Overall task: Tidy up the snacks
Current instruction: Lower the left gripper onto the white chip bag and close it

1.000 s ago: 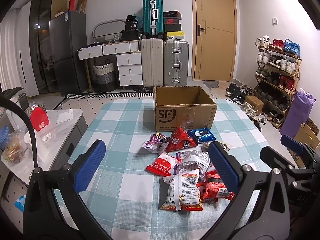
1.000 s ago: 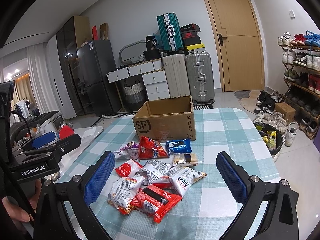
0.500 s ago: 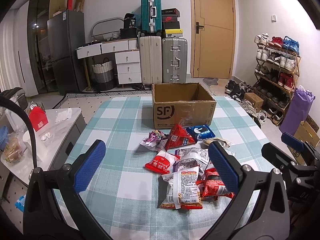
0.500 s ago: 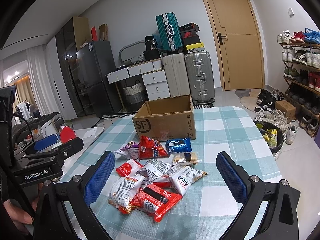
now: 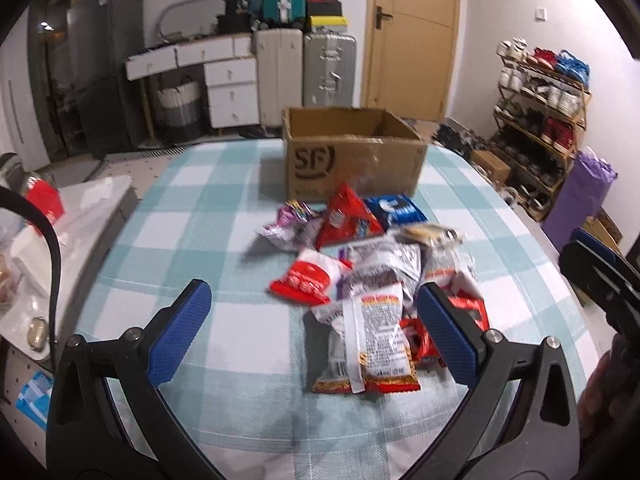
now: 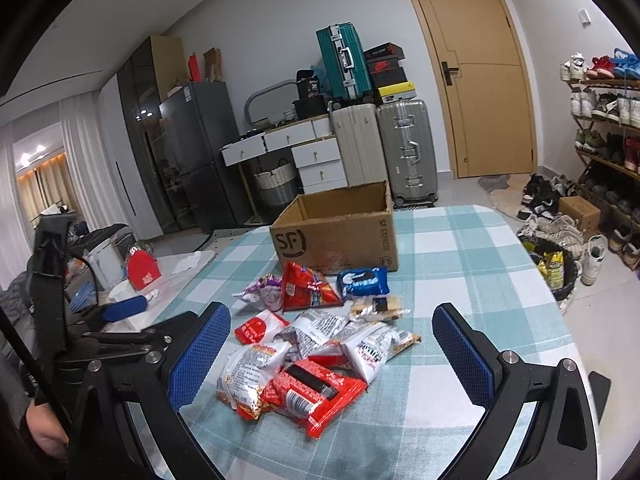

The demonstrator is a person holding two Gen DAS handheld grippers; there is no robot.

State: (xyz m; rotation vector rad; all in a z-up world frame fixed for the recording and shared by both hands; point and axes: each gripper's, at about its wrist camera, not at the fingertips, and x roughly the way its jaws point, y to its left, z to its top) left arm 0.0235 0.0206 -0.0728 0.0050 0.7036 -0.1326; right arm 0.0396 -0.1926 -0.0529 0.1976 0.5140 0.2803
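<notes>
My left gripper (image 5: 314, 330) hangs over the near part of the table (image 5: 192, 216), fingers spread wide and holding nothing. The white-and-orange packet (image 5: 366, 344) lies straight ahead between them on the cloth, its long axis running away from me toward the cardboard box (image 5: 352, 160), so my fingers already stand across its narrow width. My right gripper (image 6: 332, 354) is spread and empty as well, and the red wrapper (image 6: 316, 394) lies between and just ahead of its fingers, slanted toward the near right.

The whole snack pile (image 6: 320, 336) sits in the middle of the table, packets overlapping, with the box open-topped behind it toward the far edge. I judge the left side nearer to the white-and-orange packet, the right nearer to the red wrapper. The red wrapper touches the packet's right side, so a squeeze there may catch both. Bare cloth lies left of the pile and along the near edge, and the way to the box over the pile looks open.
</notes>
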